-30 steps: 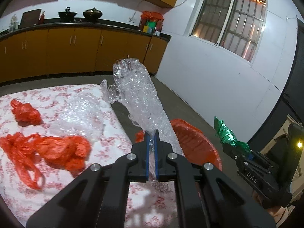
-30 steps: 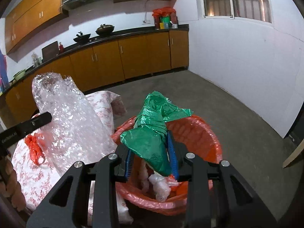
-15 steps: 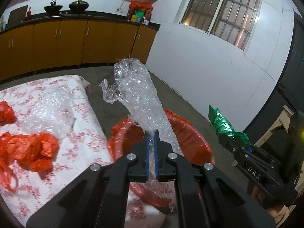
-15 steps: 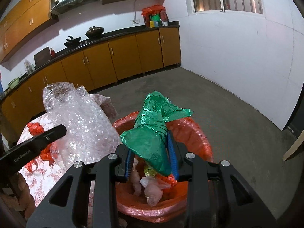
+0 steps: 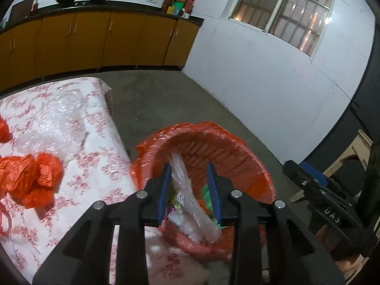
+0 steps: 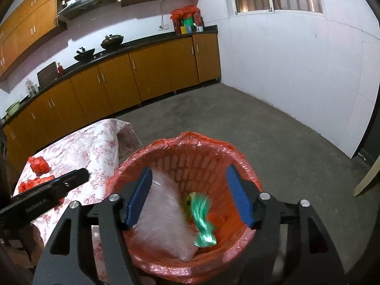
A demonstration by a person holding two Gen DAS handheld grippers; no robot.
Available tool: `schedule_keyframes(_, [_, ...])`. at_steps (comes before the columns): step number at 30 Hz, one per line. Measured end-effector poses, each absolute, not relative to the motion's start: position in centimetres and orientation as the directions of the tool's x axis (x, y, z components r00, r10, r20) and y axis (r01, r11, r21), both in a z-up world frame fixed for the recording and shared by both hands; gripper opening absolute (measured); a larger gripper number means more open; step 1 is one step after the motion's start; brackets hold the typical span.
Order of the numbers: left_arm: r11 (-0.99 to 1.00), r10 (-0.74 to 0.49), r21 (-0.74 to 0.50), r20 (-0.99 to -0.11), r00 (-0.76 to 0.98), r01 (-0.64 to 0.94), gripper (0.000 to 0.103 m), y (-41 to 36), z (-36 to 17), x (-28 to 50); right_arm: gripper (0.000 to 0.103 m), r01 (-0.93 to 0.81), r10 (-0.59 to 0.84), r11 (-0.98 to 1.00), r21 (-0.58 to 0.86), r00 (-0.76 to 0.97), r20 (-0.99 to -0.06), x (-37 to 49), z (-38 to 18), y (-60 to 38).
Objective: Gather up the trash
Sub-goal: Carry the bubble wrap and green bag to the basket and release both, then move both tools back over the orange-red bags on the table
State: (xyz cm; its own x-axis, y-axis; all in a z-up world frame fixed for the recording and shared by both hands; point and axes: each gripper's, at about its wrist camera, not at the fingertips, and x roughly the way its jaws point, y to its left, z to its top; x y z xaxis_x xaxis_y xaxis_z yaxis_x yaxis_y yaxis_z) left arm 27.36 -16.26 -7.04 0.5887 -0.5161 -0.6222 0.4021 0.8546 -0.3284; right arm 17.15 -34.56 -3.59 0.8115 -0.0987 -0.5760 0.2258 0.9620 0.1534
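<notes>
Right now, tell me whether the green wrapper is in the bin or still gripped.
In the bin. The green wrapper is blurred inside the orange bin, clear of the opening right gripper pads, beside the bubble wrap.

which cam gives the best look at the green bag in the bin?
Right wrist. The green bag shows whole, if motion-blurred, inside the lined bin beside the bubble wrap. Left wrist shows only green slivers, mostly hidden behind the wrap and that gripper's own tongs.
</notes>
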Motion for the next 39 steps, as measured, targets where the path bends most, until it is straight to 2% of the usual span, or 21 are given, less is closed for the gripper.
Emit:
schedule_keyframes(4, [0.891,-0.453,-0.291,-0.618,0.642,0.349,0.051,-13.8,-6.8,26.9,0.077,0.242,-0.097,0.954,0.175,0.806,-0.584,17.0,-3.5,-35.1])
schedule_keyframes(9, [0.930,-0.365,-0.223,-0.619,0.695,0.291,0.062,-10.8,-6.7,25.9,0.092,0.244,-0.110,0.958,0.152,0.800,-0.589,17.1,-3.3,-34.5])
schedule_keyframes(16, [0.971,-0.239,-0.165,-0.622,0.746,0.174,0.074,-5.4,-6.7,24.3,0.097,0.170,-0.077,0.980,0.107,0.812,-0.579,17.6,-3.1,-31.4])
schedule_keyframes(25, [0.991,-0.058,-0.132,-0.620,0.782,-0.030,0.082,3.5,-7.3,22.3,0.097,0.013,0.068,0.991,0.131,0.799,-0.598,19.7,-3.5,-24.9])
schedule_keyframes(32, [0.977,0.065,-0.120,-0.625,0.778,-0.177,0.083,10.2,-7.9,21.0,0.097,-0.103,0.150,0.988,0.112,0.789,-0.595,21.0,-3.4,-19.3])
schedule_keyframes(39, [0.956,0.132,-0.125,-0.625,0.769,-0.266,0.083,14.5,-8.1,20.1,0.097,-0.205,0.227,0.973,0.106,0.764,-0.604,22.5,-4.1,-14.1])
